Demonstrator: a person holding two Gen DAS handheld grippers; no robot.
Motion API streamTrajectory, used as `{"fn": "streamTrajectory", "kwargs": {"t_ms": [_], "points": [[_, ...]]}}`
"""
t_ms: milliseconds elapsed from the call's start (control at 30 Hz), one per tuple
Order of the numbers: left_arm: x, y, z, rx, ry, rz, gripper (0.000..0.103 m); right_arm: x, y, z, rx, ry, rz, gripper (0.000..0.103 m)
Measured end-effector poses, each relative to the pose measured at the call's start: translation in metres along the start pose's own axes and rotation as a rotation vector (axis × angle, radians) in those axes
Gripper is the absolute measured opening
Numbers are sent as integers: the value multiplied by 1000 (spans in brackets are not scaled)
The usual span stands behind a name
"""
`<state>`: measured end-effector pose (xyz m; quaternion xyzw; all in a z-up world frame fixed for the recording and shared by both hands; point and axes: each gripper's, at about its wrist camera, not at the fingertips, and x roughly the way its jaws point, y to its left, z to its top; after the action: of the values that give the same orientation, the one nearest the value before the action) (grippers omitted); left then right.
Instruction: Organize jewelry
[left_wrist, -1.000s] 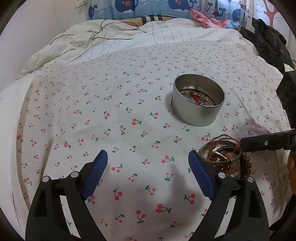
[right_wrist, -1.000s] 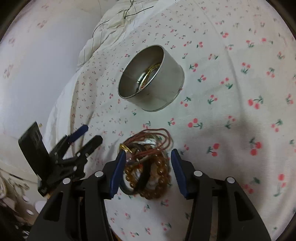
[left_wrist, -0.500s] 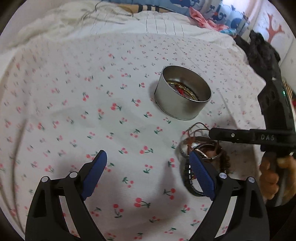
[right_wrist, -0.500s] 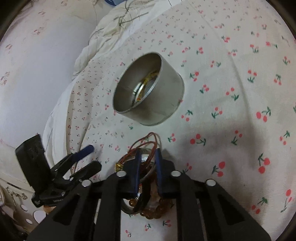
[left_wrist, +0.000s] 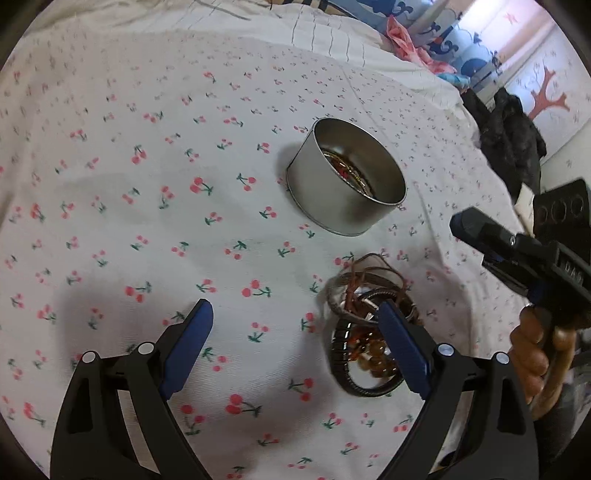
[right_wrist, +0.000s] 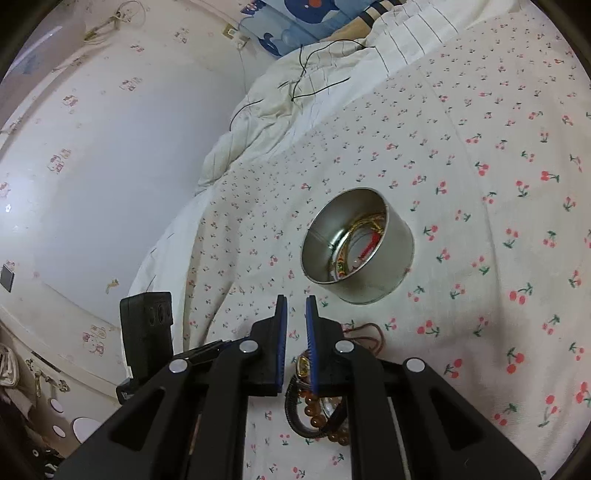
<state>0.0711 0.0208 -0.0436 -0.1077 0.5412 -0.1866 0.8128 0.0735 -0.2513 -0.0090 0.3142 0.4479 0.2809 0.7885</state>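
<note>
- on the cherry-printed white bedsheet (left_wrist: 221, 206), the pile of bracelets (brown beads, black band, brown cord) (left_wrist: 369, 332) lies near the round silver tin (right_wrist: 369, 280), which already holds some jewelry.
- the right gripper (right_wrist: 294, 314) has its blue pads almost together; nothing visible between the tips, so the grasp may have missed.
- the left gripper (left_wrist: 295, 321) is wide open, holding nothing.
- risk: the tangled cord could drag the whole pile along.
- the tin's tall wall stands in the way.

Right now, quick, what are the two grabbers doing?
Left gripper: jaws wide open, holding nothing.
Right gripper: jaws shut, nothing visible between them.
</note>
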Motion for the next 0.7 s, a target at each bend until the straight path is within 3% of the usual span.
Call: {"fn": "streamTrajectory", "kwargs": {"t_ms": [67, 100, 133, 167, 433, 533, 667, 700], "points": [[2, 3, 2, -27, 1, -10, 87, 3, -8, 0, 30, 45, -20, 13], [3, 5, 2, -38, 0, -12, 87, 8, -14, -2, 57, 78, -47, 20], [4, 7, 3, -50, 0, -12, 87, 9, -20, -4, 76, 92, -79, 43], [4, 9, 4, -58, -2, -8, 87, 12, -25, -5, 95, 105, -101, 55], [4, 9, 6, -60, -4, -2, 88, 38, -37, -15, 170, 190, -79, 54], [3, 8, 5, -59, -2, -6, 88, 47, -42, -16, 190, 199, -70, 42], [2, 11, 5, -65, 3, -14, 88, 54, -39, -17, 170, 199, -82, 13], [3, 11, 6, -70, 7, -19, 88, 53, -39, -16, 162, 196, -81, 11]]}}
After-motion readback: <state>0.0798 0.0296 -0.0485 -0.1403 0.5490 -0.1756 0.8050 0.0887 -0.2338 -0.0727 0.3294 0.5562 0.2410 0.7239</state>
